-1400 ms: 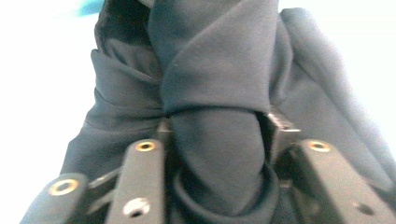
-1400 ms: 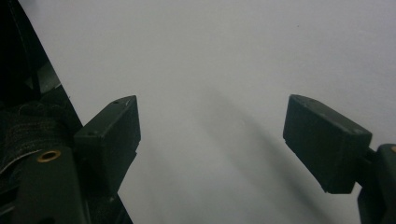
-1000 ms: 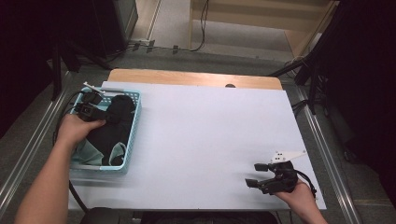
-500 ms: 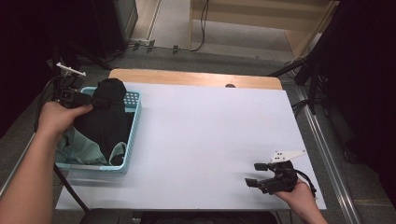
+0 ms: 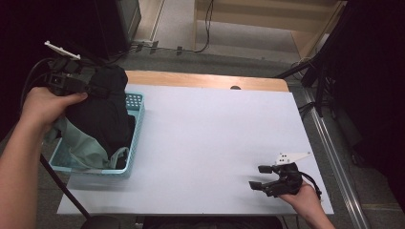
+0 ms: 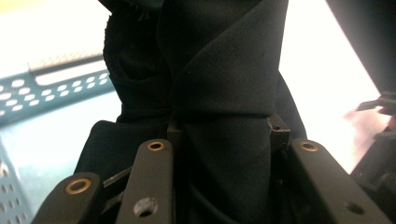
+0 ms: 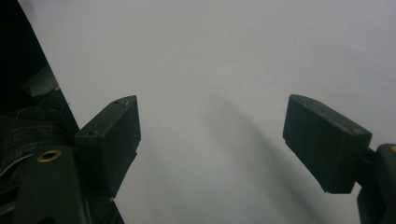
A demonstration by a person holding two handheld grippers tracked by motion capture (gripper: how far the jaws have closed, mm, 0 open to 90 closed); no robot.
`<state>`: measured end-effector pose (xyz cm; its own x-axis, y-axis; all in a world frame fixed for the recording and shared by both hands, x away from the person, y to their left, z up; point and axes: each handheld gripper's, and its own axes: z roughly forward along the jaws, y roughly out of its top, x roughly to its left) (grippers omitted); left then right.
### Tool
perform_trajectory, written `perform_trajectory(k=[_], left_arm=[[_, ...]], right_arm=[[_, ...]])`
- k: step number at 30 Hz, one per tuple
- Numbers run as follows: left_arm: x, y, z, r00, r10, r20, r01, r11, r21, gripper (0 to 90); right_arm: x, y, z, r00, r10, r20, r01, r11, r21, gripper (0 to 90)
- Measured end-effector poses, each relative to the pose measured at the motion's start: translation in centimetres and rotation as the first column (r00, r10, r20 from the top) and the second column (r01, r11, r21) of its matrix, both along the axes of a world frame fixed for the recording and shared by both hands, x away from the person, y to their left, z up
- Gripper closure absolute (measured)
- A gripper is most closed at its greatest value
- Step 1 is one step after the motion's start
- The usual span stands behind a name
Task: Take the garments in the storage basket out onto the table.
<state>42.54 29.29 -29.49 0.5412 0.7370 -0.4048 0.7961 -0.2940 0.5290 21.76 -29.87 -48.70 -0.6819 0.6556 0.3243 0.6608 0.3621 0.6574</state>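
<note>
At the left edge of the white table (image 5: 210, 143), my left gripper (image 5: 79, 86) pinches a bunched fold of the black garment (image 5: 102, 112) and holds it above the teal basket (image 5: 136, 131), the cloth hanging down into the basket; the left gripper view has the dark fabric (image 6: 224, 116) wedged tight between the jaws. A pale green cloth (image 5: 81, 145) lies in the basket beneath it, draped over the near rim. My right gripper (image 5: 260, 177) rests low at the near right corner of the table, jaws spread wide with nothing between them, bare tabletop ahead of them in the right gripper view.

I judge the step in hand to be pulling the black garment out of the basket, with its lower part not yet free. The next move, as I read it, calls for lifting until the hem clears the rim, then carrying it right onto the open table without dragging the green cloth or tipping the basket.
</note>
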Motion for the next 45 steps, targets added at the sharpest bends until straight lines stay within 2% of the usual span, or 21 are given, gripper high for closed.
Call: perform_trajectory(k=[7, 10, 16, 23, 26, 31, 36, 38, 45], left_arm=[[-0.3, -0.9, 2.2, 0.9974, -0.068, 0.024, 0.069, 0.9970, -0.035, 66.6], [-0.5, -1.6, 3.3, 0.9935, -0.092, 0.067, 0.093, 0.9956, -0.012, 66.6], [-0.9, -3.0, 5.0, 0.9825, -0.141, 0.121, 0.143, 0.9897, -0.005, 66.6], [-0.9, -4.2, 6.5, 0.9759, -0.171, 0.135, 0.174, 0.9847, -0.009, 66.6], [-1.1, -5.0, 7.4, 0.9684, -0.196, 0.154, 0.200, 0.9797, -0.011, 66.6], [-1.2, -6.2, 8.3, 0.9613, -0.215, 0.172, 0.218, 0.9759, 0.000, 66.6], [-1.2, -7.6, 9.1, 0.9575, -0.221, 0.186, 0.223, 0.9749, 0.010, 66.5], [-1.1, -8.8, 9.5, 0.9513, -0.240, 0.193, 0.241, 0.9703, 0.019, 66.5], [-1.1, -11.1, 10.1, 0.9452, -0.258, 0.200, 0.258, 0.9658, 0.025, 66.4]], right_arm=[[0.1, 0.1, 0.0, 1.0000, 0.005, 0.002, -0.005, 1.000, 0.001, 17.7], [0.1, 0.1, 0.0, 1.0000, 0.002, 0.002, -0.002, 1.000, 0.003, 17.7], [0.2, 0.0, 0.0, 1.0000, -0.002, 0.002, 0.002, 1.000, 0.003, 17.7], [0.2, 0.0, 0.0, 1.0000, -0.002, 0.002, 0.002, 1.000, 0.005, 17.7], [0.2, 0.0, 0.0, 1.0000, -0.002, 0.002, 0.002, 1.000, 0.005, 17.7], [0.1, 0.0, 0.0, 1.0000, -0.001, 0.002, 0.001, 1.000, 0.005, 17.7], [0.2, 0.1, 0.0, 1.0000, 0.000, 0.001, 0.000, 1.000, 0.004, 17.7], [0.2, 0.1, 0.0, 1.0000, 0.005, 0.003, -0.005, 1.000, 0.007, 17.7], [0.5, 0.1, 0.2, 0.9999, 0.011, 0.007, -0.011, 1.000, 0.016, 17.7]])
